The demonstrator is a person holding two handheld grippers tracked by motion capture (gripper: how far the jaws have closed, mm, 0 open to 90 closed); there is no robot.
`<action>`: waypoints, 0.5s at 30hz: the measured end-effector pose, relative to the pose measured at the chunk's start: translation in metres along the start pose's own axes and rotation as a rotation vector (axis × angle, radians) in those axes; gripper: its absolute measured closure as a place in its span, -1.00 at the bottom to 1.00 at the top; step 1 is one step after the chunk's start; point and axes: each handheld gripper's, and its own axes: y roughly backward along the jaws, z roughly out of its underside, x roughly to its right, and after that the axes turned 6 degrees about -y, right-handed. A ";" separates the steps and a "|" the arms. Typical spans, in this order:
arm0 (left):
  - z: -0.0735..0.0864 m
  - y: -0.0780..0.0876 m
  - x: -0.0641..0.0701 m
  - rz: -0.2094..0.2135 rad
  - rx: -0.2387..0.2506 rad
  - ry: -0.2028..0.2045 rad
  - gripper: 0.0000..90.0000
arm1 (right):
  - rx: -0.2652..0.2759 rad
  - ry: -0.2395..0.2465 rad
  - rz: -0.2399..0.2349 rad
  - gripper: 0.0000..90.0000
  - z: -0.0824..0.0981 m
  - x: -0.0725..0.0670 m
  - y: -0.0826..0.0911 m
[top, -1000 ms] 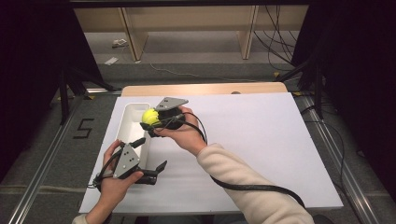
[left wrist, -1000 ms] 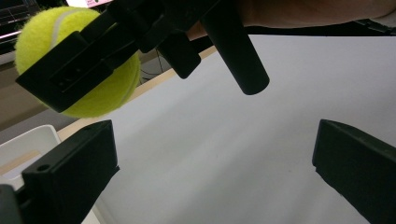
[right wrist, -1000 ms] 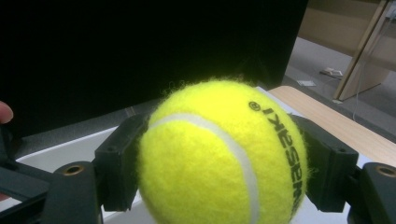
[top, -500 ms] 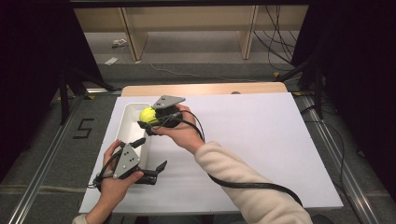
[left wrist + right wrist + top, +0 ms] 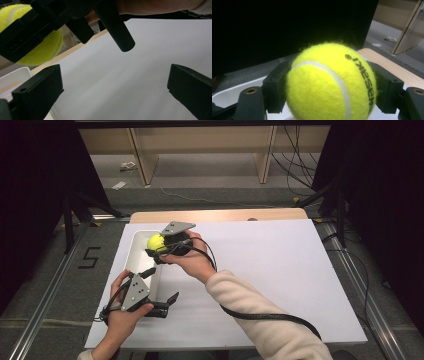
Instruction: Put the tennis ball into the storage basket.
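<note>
High view: right gripper [image 5: 156, 249] clamped on tennis ball [image 5: 155, 241] above white bin [image 5: 134, 251]. Left gripper view: left gripper [image 5: 113, 95] with jaws spread, empty, over white sheet [image 5: 140, 57]. Right gripper view: ball squeezed between both jaws.

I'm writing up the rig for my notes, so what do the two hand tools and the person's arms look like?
Both tools are black with two blocky black jaws. The left tool and right tool each carry a grey three-cornered plate on top, marked with small dots. A black cable trails from each. The right arm wears a cream fleece sleeve; the left hand is bare.
</note>
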 end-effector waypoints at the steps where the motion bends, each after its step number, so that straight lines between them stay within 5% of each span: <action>1: 0.000 0.000 0.000 0.000 0.000 0.000 -1.00 | 0.002 0.000 0.002 -0.40 0.000 0.001 -0.001; 15: 0.000 0.000 0.000 -0.001 0.000 0.000 -1.00 | -0.011 -0.007 0.002 -0.40 -0.001 0.004 -0.009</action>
